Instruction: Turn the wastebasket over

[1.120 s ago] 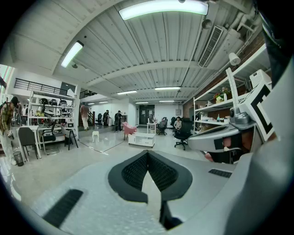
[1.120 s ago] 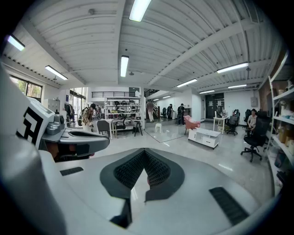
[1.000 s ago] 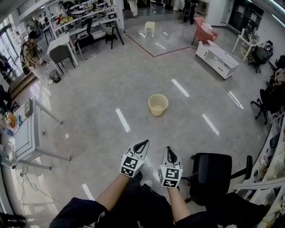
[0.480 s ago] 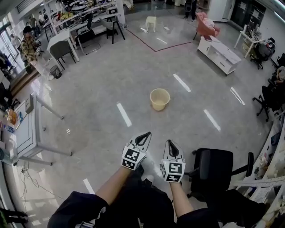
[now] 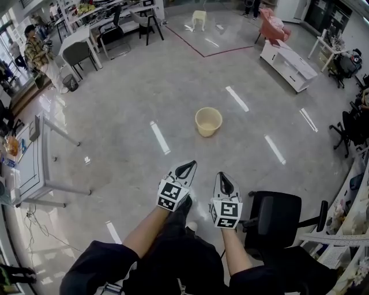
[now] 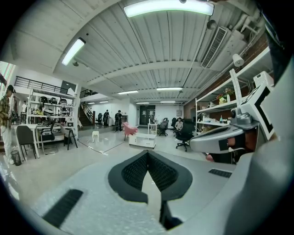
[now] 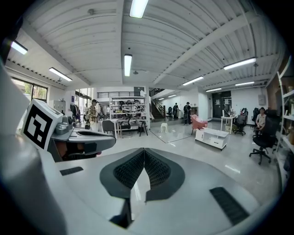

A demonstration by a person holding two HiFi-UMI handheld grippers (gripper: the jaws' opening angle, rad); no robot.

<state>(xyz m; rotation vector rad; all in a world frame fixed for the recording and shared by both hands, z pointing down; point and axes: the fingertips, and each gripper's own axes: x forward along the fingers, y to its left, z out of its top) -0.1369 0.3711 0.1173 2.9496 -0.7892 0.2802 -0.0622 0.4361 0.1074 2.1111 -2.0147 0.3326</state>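
A pale yellow wastebasket (image 5: 208, 121) stands upright on the shiny grey floor, mouth up, some way ahead of both grippers in the head view. My left gripper (image 5: 187, 167) is held out in front of me, shut with nothing in it. Beside it my right gripper (image 5: 223, 181) is also shut and holds nothing. In the left gripper view the left gripper (image 6: 147, 153) has its tips together, and in the right gripper view the right gripper (image 7: 144, 151) does too. The wastebasket is hidden behind the jaws in both gripper views.
A black office chair (image 5: 278, 220) stands close at my right. A white table (image 5: 31, 167) is at the left. Farther off are a low white cabinet (image 5: 288, 64), a pink chair (image 5: 273, 27), a small stool (image 5: 199, 17), desks (image 5: 86, 40) and a person (image 5: 34, 55).
The wastebasket and floor have drifted closer and lower in the head view as I moved forward. Both grippers went forward with me and stayed shut.
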